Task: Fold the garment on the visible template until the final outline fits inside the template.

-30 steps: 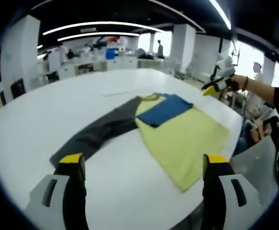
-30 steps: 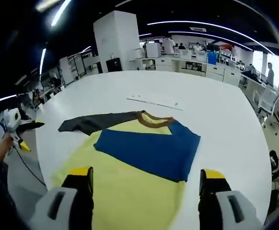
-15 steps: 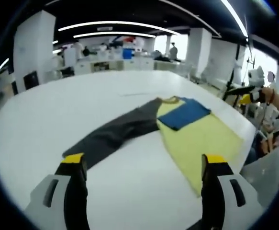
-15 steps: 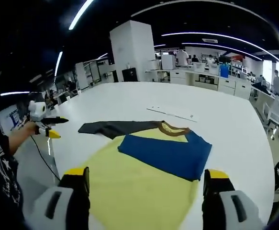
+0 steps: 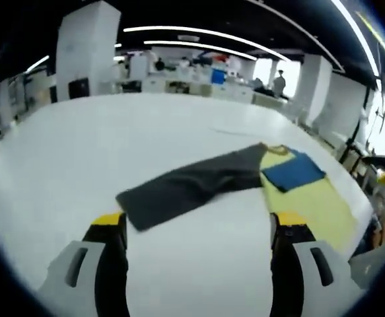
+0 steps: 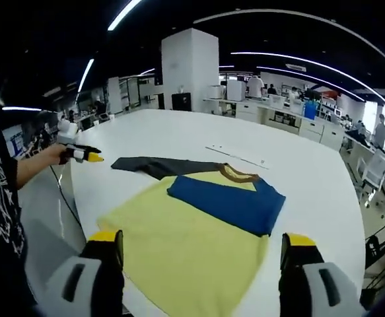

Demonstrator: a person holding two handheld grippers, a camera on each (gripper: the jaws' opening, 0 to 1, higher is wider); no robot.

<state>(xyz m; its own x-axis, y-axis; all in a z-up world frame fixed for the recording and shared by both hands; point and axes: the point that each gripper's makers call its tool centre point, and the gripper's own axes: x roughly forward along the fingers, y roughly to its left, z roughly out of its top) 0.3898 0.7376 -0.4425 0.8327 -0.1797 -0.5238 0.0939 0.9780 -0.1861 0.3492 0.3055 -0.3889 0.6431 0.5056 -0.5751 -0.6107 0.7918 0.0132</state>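
Observation:
A long-sleeved shirt lies flat on the white table. Its yellow body has a blue sleeve folded across the chest below the brown collar. The grey sleeve stretches straight out to the left. In the left gripper view the grey sleeve lies just beyond my left gripper, which is open and holds nothing, with the yellow body and blue sleeve to the right. My right gripper hangs open over the yellow hem. A hand holds the left gripper off the table's left edge.
A thin marked line runs on the table beyond the collar. The table's edge curves close on the left in the right gripper view. Desks, pillars and people stand far behind. A person's sleeve sits at the left.
The left gripper has swung leftward, so its view now centres on the grey sleeve instead of the yellow body. The right gripper has drawn back slightly. The shirt itself lies as before.

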